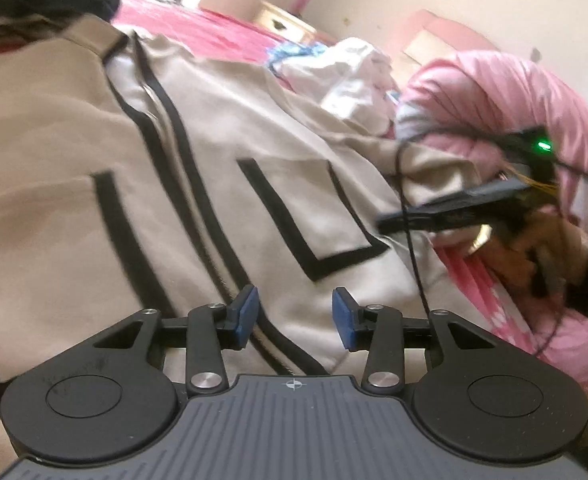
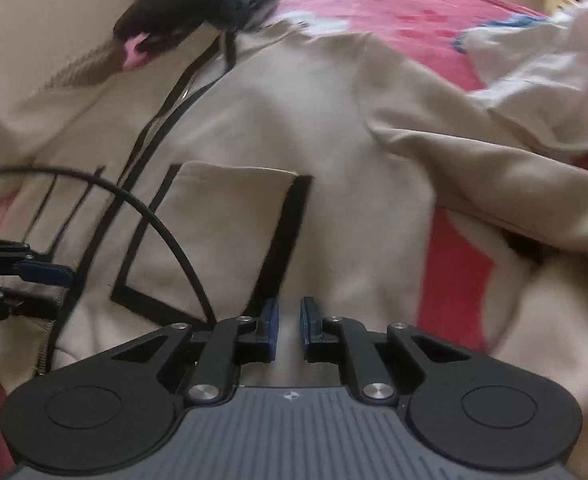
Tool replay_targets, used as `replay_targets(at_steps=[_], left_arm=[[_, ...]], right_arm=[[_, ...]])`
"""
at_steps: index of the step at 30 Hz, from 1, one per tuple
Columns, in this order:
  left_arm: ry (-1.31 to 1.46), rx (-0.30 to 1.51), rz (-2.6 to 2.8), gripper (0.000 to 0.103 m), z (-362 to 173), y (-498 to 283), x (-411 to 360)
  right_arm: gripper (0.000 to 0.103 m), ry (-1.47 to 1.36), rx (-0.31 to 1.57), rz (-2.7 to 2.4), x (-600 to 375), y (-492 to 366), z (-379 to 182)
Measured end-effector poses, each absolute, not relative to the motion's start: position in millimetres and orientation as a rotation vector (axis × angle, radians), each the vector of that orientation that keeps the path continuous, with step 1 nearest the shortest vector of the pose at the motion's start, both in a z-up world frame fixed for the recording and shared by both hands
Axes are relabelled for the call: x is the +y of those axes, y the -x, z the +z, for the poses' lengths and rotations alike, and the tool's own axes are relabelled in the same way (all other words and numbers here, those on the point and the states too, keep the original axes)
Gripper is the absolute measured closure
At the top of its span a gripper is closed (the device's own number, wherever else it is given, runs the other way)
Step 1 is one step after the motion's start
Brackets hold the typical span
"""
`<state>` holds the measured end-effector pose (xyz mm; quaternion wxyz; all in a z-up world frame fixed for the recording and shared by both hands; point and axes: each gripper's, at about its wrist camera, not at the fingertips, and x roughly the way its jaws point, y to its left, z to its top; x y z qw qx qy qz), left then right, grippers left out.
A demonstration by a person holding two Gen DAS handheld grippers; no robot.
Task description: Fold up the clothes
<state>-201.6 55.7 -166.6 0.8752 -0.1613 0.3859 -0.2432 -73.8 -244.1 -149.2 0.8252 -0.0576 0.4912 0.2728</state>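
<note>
A beige jacket with black trim lies front up on the bed, zip line and both patch pockets showing. My left gripper hovers open over its lower front near the zip, nothing between the blue pads. In the right wrist view the jacket fills the frame, with one sleeve folded across at the right. My right gripper sits above the hem beside the pocket, its jaws a narrow gap apart and gripping nothing. A hand holds the right gripper at the jacket's right edge. The left gripper shows at the left border.
The pink bedsheet lies under the jacket. A heap of white clothes sits beyond it, a rolled pink quilt to the right. Dark garments lie by the collar. A black cable arcs over the pocket.
</note>
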Motion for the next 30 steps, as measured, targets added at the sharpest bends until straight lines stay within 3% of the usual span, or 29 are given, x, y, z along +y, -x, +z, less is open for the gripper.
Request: replay_targets(at_steps=[8,14,17,23,30], left_arm=[[0.271,0.77,-0.563,0.062,-152,217,45],[0.084,0.83,-0.81,0.062,-160,239,-11],[-0.082,0.888,-0.858,0.062,-173,250,-34],[-0.047,0.937,-0.882,0.062,-172,249,-20],[-0.039,0.932,-0.901,0.062,-164,250,-11]], right_arm=[[0.088,0.025,0.816,0.589,-265,111,-74],[0.084,-0.043,0.78,0.703,-245,111,-63],[0.068,-0.026,0.868,0.863,-214,107,-83],[0.068,0.149,1.235,0.948,-173,104,-159],[0.068,0.288,1.377,0.882,-222,150,-151]])
